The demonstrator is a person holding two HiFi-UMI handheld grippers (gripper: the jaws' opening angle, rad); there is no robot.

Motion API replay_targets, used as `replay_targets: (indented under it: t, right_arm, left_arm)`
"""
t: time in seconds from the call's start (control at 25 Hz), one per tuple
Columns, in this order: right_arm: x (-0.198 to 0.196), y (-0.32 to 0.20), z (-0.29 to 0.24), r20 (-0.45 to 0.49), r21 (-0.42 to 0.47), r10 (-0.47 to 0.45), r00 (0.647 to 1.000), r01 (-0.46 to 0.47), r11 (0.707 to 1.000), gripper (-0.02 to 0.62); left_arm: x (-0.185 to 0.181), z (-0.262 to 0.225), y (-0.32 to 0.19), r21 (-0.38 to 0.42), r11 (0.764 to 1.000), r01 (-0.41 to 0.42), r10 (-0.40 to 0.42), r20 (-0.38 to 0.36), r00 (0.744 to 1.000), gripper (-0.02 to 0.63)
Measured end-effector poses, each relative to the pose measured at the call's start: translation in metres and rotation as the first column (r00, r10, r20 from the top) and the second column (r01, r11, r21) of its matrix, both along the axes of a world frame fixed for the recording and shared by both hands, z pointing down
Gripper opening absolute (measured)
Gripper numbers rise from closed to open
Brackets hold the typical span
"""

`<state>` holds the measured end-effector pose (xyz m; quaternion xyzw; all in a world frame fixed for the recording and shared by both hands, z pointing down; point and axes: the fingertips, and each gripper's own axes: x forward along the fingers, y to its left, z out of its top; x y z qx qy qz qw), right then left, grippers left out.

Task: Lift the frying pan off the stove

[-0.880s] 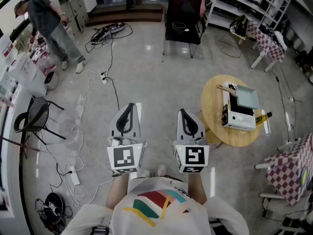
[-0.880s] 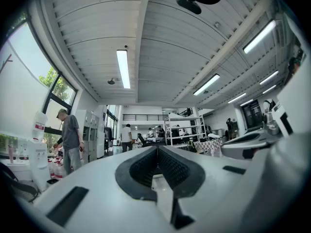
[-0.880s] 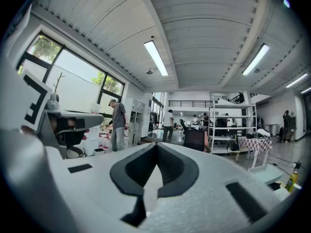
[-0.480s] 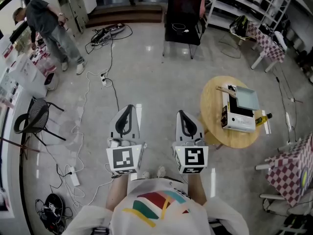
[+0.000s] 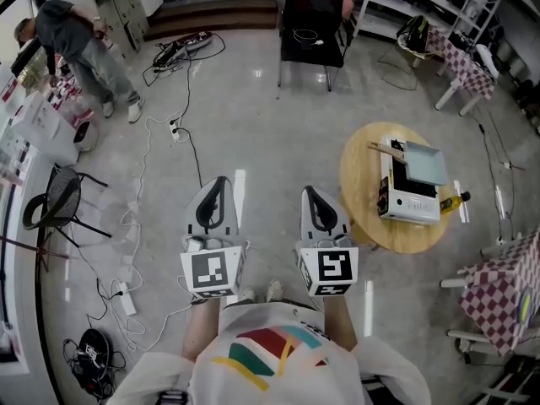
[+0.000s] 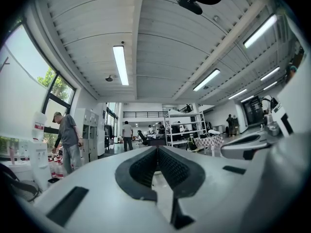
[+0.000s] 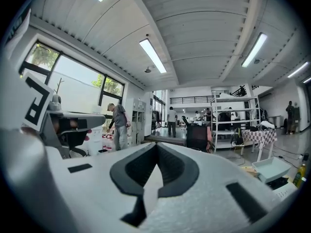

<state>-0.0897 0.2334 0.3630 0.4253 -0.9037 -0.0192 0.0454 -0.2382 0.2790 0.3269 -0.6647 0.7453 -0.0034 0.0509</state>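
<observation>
A pale blue square frying pan with a wooden handle sits on a white and black portable stove, which stands on a round wooden table to my right. In the right gripper view the pan shows low at the right edge. My left gripper and right gripper are held level side by side over the floor, well short and left of the table. The left gripper is shut and empty. So is the right gripper.
A yellow bottle lies on the table beside the stove. A black chair stands ahead, checkered tables at the right. Cables trail over the floor at the left, near a bending person.
The floor scene has slid slightly upward in the head view, and the person at the left has shifted. Both grippers keep the same pose and stay shut.
</observation>
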Motion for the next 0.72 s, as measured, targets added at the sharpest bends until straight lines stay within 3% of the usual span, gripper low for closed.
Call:
replay_targets:
  t: [0.32,0.72]
  right_arm:
    - [0.018,-0.017,0.004,0.018,-0.005,-0.064,0.998,0.064,0.998,-0.006]
    - [0.013,-0.033,0.000,-0.025,0.043,-0.114,0.993,0.115,0.992,-0.006]
  left_arm:
    - [0.027,-0.002,-0.020,-0.010,1.000,0.019,-0.020,-0.016,1.000,0.008]
    - [0.025,-0.010,-0.057,0.079,0.997,-0.005,0.004,0.007,1.000,0.008]
